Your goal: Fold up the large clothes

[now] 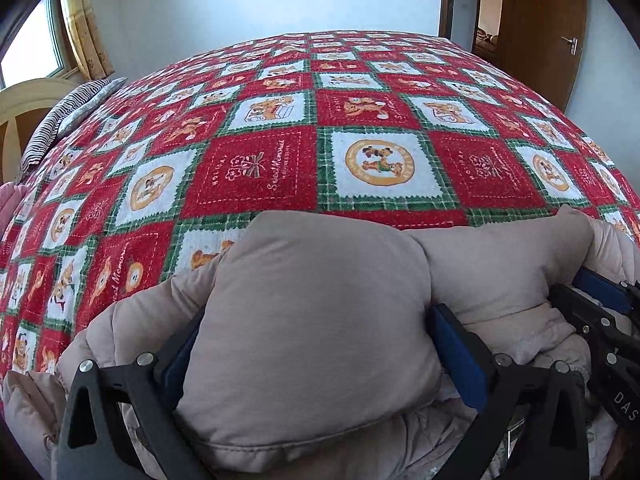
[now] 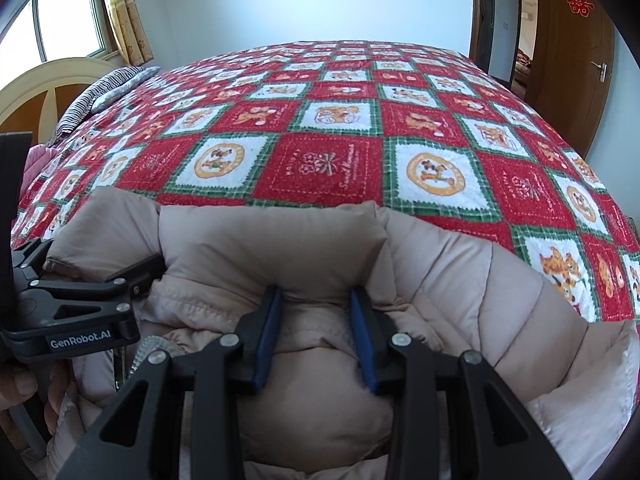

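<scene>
the jacket [image 1: 312,320] (a beige padded one) lies bunched at the near edge of the bed, at 6 o'clock in both views, on the blanket [image 1: 256,168] with its red, white and green squares. in the left wrist view the left gripper [image 1: 316,344] has its 2 blue-padded fingers [image 1: 460,356] set wide, pinching a thick puffed fold of the jacket between them. the right gripper [image 1: 600,304] shows at 3 o'clock in that view, close beside, its tips in the same fabric. in the right wrist view the right gripper [image 2: 316,332] has its 2 fingers [image 2: 266,340] closer together, pinching a narrower fold of the jacket, and the left gripper [image 2: 136,276] enters from 9 o'clock. a striped pillow [image 1: 68,116] sits at 10 o'clock by the headboard [image 2: 52,92], below a window [image 2: 60,20] with a yellow curtain [image 2: 124,12]. a wooden door [image 1: 540,32] stands at 1 o'clock.
</scene>
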`<action>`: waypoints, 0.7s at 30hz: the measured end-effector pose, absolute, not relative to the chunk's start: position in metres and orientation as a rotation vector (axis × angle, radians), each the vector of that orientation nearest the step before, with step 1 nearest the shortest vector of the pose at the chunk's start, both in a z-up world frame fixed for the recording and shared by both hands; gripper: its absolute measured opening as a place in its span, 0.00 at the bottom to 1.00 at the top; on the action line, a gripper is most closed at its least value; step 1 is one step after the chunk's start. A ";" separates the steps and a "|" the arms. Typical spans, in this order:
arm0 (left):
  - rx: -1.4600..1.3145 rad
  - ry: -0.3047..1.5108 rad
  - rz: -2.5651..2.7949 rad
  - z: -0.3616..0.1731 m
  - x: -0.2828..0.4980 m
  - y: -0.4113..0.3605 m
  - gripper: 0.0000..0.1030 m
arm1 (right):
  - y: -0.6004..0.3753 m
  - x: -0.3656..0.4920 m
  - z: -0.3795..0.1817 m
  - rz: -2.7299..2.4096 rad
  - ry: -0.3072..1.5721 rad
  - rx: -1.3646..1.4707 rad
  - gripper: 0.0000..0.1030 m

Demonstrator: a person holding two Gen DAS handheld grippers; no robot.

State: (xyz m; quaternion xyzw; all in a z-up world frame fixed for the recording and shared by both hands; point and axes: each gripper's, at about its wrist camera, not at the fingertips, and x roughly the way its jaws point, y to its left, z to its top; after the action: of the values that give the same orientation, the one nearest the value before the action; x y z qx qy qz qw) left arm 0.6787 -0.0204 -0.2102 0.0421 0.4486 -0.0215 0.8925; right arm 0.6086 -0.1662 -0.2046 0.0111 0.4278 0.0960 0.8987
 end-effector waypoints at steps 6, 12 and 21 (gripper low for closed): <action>0.095 0.931 -0.037 -0.211 0.680 -0.021 0.99 | -0.165 0.610 -0.206 0.194 0.890 0.016 0.37; 0.105 0.931 -0.029 -0.212 0.681 -0.022 0.99 | -0.164 0.610 -0.206 0.189 0.892 0.008 0.37; 0.110 0.932 -0.025 -0.213 0.681 -0.023 1.00 | -0.164 0.611 -0.206 0.191 0.893 0.007 0.37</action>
State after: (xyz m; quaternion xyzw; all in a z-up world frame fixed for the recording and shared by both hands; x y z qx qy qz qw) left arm 0.6807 -0.0234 -0.2127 0.0528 0.4492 -0.0121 0.8918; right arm 0.6111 -0.1638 -0.2062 0.0034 0.4313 0.0921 0.8975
